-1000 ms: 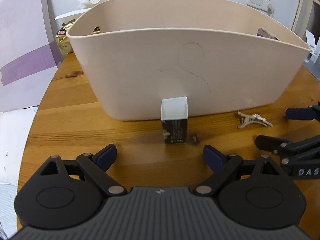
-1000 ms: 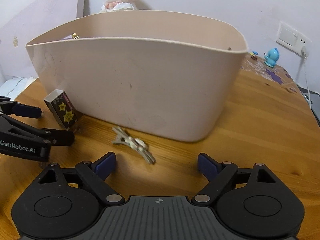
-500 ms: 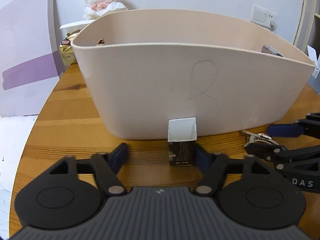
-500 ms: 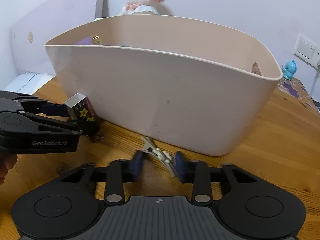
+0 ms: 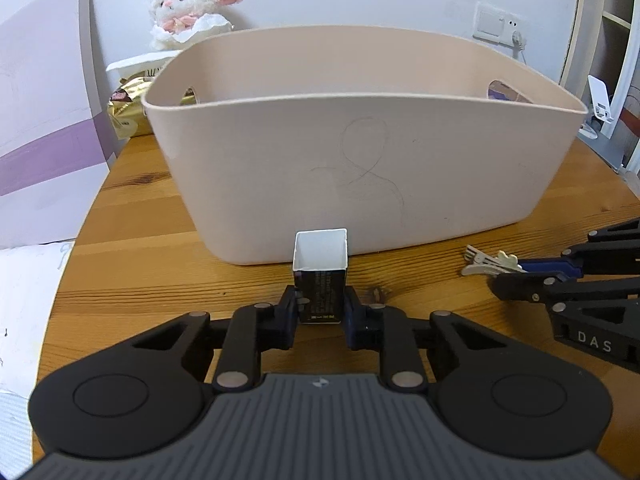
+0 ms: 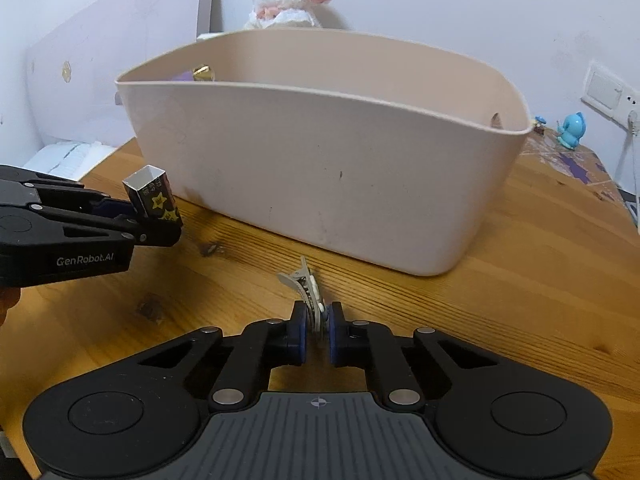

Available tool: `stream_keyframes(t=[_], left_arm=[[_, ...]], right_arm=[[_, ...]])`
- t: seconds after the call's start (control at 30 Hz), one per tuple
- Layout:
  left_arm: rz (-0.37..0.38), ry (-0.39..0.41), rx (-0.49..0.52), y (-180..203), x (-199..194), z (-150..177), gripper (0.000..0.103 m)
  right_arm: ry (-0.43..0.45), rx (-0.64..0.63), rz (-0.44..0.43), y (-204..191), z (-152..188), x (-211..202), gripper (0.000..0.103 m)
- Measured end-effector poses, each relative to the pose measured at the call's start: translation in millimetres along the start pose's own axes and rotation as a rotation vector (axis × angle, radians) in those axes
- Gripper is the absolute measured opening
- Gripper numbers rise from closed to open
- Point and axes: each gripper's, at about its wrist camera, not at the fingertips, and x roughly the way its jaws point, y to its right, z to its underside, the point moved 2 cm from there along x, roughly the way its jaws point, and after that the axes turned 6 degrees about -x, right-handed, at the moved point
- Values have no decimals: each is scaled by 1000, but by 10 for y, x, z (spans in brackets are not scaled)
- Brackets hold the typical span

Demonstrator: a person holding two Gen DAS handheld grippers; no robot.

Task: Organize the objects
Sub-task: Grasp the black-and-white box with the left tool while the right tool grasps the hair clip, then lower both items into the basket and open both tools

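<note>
Black box (image 5: 320,280) clamped in left gripper (image 5: 321,312), hair clip (image 6: 310,286) clamped in right gripper (image 6: 317,330)

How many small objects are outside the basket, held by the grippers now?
2. The small box is in the left gripper; the hair clip is in the right gripper. The basket may hide others.

Beige tub (image 5: 360,168) walls off the bare wooden table (image 5: 160,280) ahead

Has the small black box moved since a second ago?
Yes. The small black box, gripped by the left gripper, is now raised and tilted off the table, away from the beige basket wall.
</note>
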Motion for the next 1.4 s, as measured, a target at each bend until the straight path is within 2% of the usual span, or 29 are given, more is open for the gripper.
stream_keyframes(t=[0.17, 0.5, 0.73, 0.9, 1.07, 1.4], left_arm=[[-1, 18, 8, 9, -180, 11, 25], [-7, 95, 36, 74, -661, -32, 25], [-13, 171, 54, 141, -936, -208, 25], [-18, 216, 70, 183, -1005, -427, 25], [-37, 232, 80, 209, -908, -658, 25], [-99, 150, 60, 204, -263, -974, 25]], right_arm=[[54, 7, 5, 10, 19, -323, 10], [211, 28, 48, 85, -151, -1009, 10], [295, 50, 74, 277, -348, -1239, 10], [331, 61, 86, 393, -532, -1229, 10], [337, 81, 86, 496, -708, -1060, 10], [277, 101, 89, 614, -924, -485, 10]])
